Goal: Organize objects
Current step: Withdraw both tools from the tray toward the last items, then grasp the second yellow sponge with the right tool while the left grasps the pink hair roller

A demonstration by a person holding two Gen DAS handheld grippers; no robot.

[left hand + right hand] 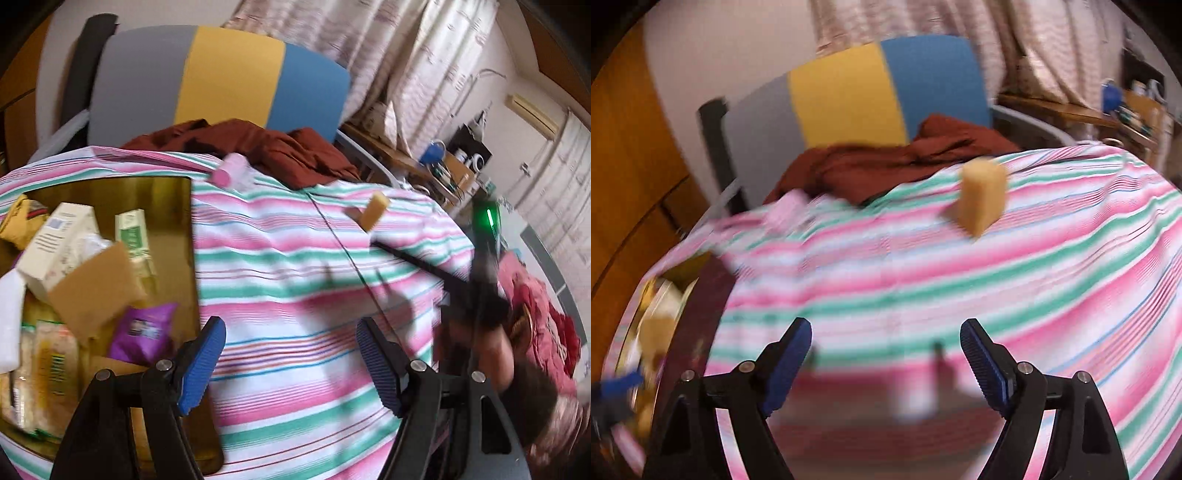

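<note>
Both views are blurred, so fine detail is uncertain. The left hand-held gripper stands wide open with nothing between its blue pads; beneath it lies only the striped cloth that covers the bed. The right hand-held gripper is likewise wide open and empty.

Two loose items remain on the cloth. A tan block stands upright toward the far edge of the bed, just in front of the dark red garment. It is well ahead of the right hand-held gripper and slightly right of its centre line. A pink roll lies on its side near the far edge, ahead of the left hand-held gripper and a little to its left. The box already holding cartons and packets sits at the left edge of the bed, just left of the left hand-held gripper.

Risks, as judged:
- The cloth is soft and uneven, so a pad that touches the upright block on one side only could tip it.
- The roll could roll off toward the garment if nudged.
- The box looks crowded, so an added item could slide off the pile.
- A black cord crosses the cloth and could snag a finger.
</note>
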